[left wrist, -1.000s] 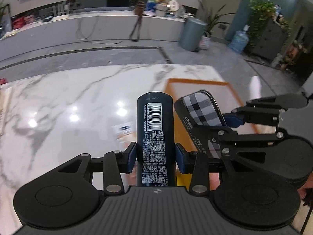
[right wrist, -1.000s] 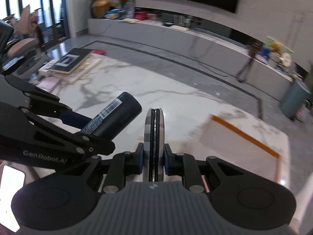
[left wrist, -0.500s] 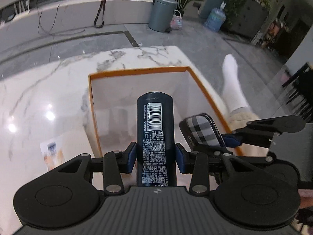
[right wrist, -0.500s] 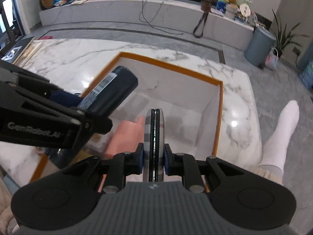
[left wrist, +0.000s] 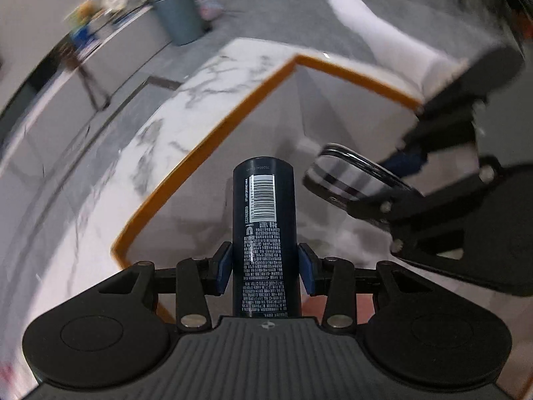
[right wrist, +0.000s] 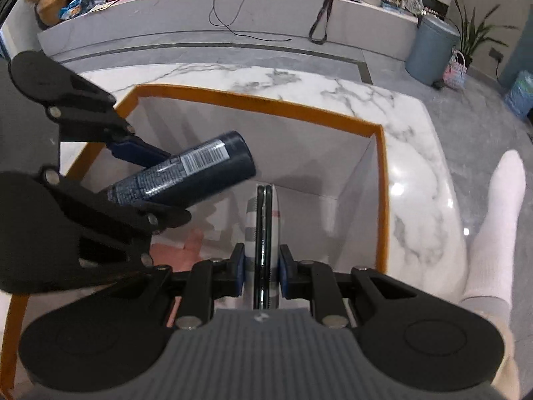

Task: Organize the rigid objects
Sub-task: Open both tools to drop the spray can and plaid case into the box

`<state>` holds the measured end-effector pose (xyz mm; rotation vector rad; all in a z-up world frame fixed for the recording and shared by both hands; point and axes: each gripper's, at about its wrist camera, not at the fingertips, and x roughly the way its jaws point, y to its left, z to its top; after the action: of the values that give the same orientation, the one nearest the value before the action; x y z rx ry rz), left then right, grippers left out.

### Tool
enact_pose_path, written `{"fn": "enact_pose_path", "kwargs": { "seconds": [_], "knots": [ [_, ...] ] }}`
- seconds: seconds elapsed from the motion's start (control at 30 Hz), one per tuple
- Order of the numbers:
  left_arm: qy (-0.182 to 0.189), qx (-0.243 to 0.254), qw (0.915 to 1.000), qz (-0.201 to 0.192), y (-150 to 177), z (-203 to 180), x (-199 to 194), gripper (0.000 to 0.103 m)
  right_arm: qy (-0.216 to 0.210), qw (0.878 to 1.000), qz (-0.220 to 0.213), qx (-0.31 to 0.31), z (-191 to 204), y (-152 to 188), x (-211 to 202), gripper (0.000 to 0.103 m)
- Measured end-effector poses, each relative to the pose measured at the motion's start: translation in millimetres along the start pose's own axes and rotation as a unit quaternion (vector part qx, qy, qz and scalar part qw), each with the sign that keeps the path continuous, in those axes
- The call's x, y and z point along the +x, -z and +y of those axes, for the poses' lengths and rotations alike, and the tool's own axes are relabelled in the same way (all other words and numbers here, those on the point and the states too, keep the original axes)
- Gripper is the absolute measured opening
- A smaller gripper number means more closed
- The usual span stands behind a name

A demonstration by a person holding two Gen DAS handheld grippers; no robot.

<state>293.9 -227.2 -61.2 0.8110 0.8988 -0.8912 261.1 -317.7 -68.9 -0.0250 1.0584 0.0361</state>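
My left gripper (left wrist: pixel 265 268) is shut on a dark blue bottle (left wrist: pixel 263 233) with a white barcode, held lengthwise over the orange-rimmed white box (left wrist: pixel 206 146). In the right wrist view the same bottle (right wrist: pixel 186 175) slants in from the left, above the box (right wrist: pixel 266 103). My right gripper (right wrist: pixel 262 273) is shut on a flat checkered case (right wrist: pixel 263 230) held on edge, pointing down into the box. That case (left wrist: pixel 353 176) shows at the right of the left wrist view, clamped in the right gripper. A pinkish flat thing (right wrist: pixel 180 253) lies at the box's bottom.
The box stands on a white marble table (right wrist: pixel 409 173). A person's white-socked foot (right wrist: pixel 493 220) rests beside the table's right edge. A grey bin (right wrist: pixel 429 50) and a potted plant (right wrist: pixel 473 33) stand on the floor behind; a long low counter (right wrist: pixel 200 20) runs along the wall.
Both grippers have swung from over the bare marble to above the box and sunk toward its inside. The left view has rolled, so the box now lies slanted. Both grips are unchanged.
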Motion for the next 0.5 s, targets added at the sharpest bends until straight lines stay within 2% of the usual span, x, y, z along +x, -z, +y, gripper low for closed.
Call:
{"fn": "enact_pose_path", "kwargs": {
  "seconds": [0.07, 0.23, 0.33, 0.4, 0.5],
  "knots": [
    [-0.008, 0.046, 0.9989, 0.008, 0, -7, 9, 0.047, 0.005, 1.0, 0.004, 0.006, 0, -2, 7, 0.019],
    [-0.023, 0.117, 0.9927, 0.014, 3, -15, 28, 0.047, 0.002, 1.0, 0.028, 0.003, 0, -1, 22, 0.019],
    [-0.062, 0.182, 0.9812, 0.021, 9, -26, 45, 0.047, 0.005, 1.0, 0.027, -0.003, 2, -3, 23, 0.019],
    [-0.071, 0.203, 0.9763, 0.024, 10, -29, 54, 0.047, 0.007, 1.0, 0.024, -0.007, 3, -3, 23, 0.019],
    [-0.066, 0.207, 0.976, 0.016, 10, -31, 53, 0.047, 0.005, 1.0, 0.024, 0.001, 1, -1, 22, 0.019]
  ]
}}
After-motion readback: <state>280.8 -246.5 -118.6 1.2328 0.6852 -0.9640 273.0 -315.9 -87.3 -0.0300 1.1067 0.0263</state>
